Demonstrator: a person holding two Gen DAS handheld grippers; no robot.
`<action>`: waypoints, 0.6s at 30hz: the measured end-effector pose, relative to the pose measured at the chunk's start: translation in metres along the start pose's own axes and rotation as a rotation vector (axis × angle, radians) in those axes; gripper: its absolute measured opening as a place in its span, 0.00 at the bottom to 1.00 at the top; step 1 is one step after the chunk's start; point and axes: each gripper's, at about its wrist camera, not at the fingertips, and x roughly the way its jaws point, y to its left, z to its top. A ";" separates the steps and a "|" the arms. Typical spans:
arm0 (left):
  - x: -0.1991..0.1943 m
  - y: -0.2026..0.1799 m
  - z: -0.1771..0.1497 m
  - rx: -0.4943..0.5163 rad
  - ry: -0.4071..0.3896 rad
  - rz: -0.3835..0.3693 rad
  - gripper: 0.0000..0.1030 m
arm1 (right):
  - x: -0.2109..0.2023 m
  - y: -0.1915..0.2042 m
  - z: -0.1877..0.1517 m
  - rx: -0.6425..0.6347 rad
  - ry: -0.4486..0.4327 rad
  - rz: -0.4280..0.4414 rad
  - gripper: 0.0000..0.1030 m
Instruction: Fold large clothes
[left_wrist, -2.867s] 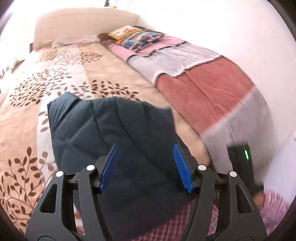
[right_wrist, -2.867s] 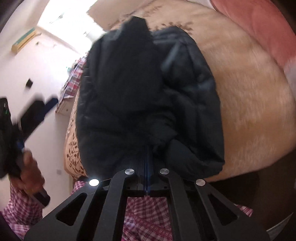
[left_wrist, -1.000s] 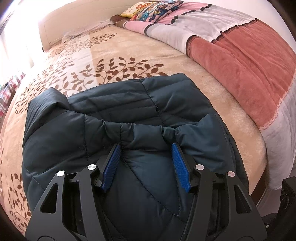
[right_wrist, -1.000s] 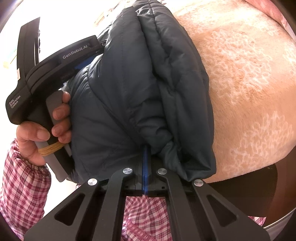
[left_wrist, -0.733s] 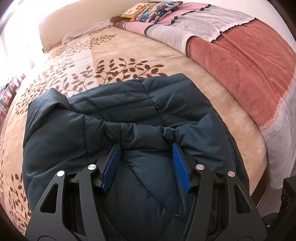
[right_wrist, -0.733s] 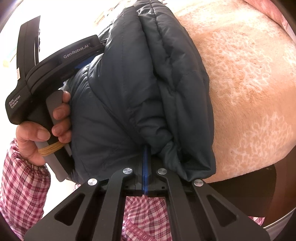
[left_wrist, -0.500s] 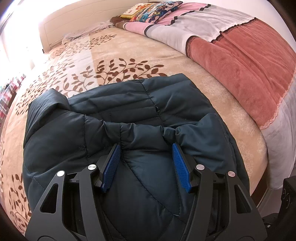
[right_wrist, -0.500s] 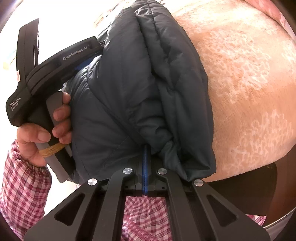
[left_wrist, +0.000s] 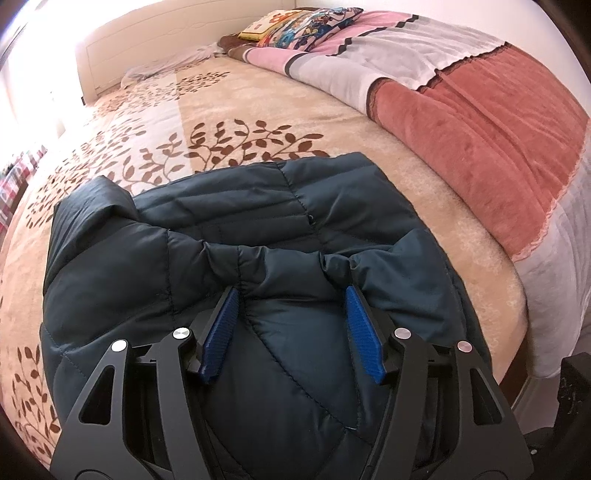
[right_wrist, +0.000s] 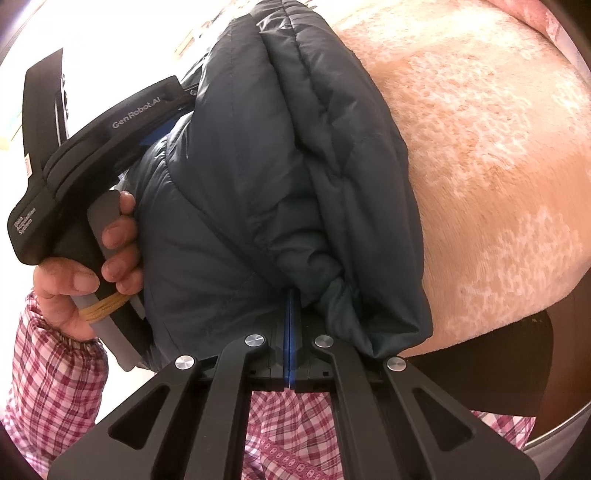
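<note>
While the puffer jacket (left_wrist: 229, 236) sits bundled on the bed (left_wrist: 424, 177), right gripper (right_wrist: 290, 295) fingers clench its edge, left gripper (left_wrist: 291, 299) fingers have just been spreading around padding, loosely; tidying left

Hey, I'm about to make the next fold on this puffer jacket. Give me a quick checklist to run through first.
1. Right gripper holding the puffer jacket: ok, shut, with fabric bunched at its tips.
2. Left gripper holding: not ok. Its jaws have just been opening, and the jacket bulges between the pads unclamped.
3. Layers lying flat: not ok, a corner stands up on the left.
4. Room beyond the jacket: ok, leaf-print bedspread lies bare up to the striped blanket.
5. Near edge supported by the bed: cannot tell, it sits right at the mattress edge.
</note>
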 end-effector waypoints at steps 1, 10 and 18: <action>-0.001 0.000 -0.001 -0.001 -0.003 -0.003 0.59 | 0.000 0.001 0.000 0.002 0.000 -0.005 0.00; -0.044 0.012 -0.003 -0.015 -0.041 -0.081 0.60 | 0.000 0.018 0.001 -0.008 0.001 -0.081 0.00; -0.093 0.047 -0.040 -0.037 -0.024 -0.086 0.66 | 0.005 0.039 -0.003 -0.017 -0.016 -0.142 0.00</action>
